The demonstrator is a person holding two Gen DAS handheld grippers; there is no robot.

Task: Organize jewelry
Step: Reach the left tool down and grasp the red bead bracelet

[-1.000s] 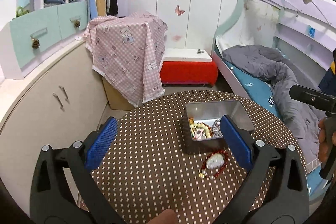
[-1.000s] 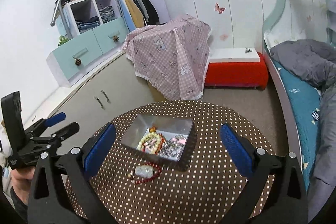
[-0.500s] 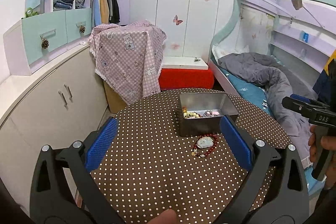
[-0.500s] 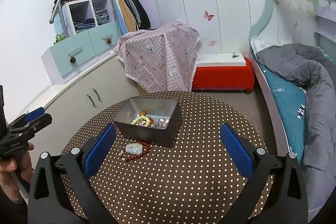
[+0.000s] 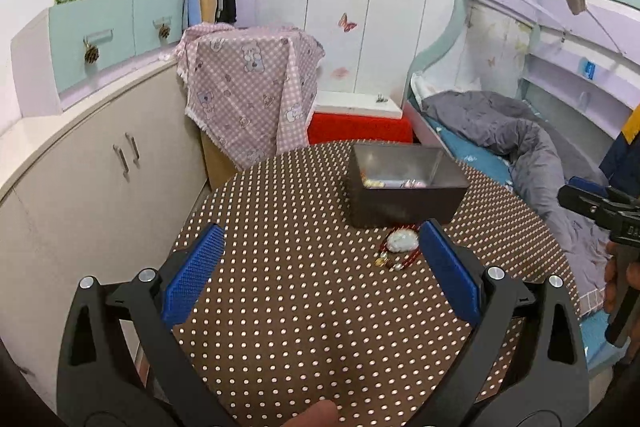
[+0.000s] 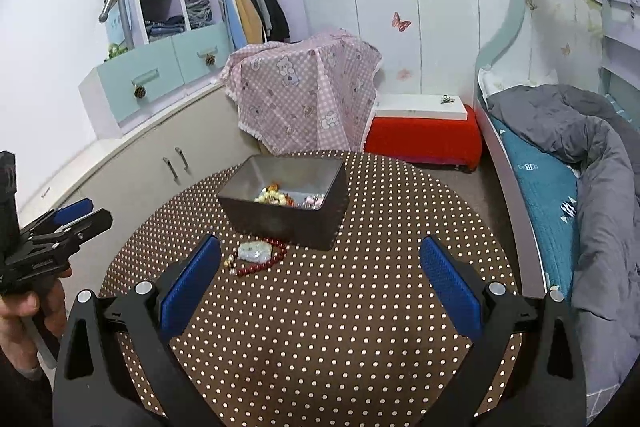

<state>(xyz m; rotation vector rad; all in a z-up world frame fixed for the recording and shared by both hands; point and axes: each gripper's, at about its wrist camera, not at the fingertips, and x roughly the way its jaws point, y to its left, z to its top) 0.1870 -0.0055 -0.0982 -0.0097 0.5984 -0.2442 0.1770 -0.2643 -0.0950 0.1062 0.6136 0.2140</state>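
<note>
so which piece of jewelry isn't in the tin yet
The red bead bracelet with the pale stone pendant. It lies on the dotted tablecloth just in front of the metal tin; the other pieces sit inside the tin.

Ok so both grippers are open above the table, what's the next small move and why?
Probably lower the left gripper toward the red bead bracelet. It is the one piece lying on the dotted tablecloth, just in front of the metal tin that holds the other jewelry, and it already sits beside that gripper's right finger.
</note>
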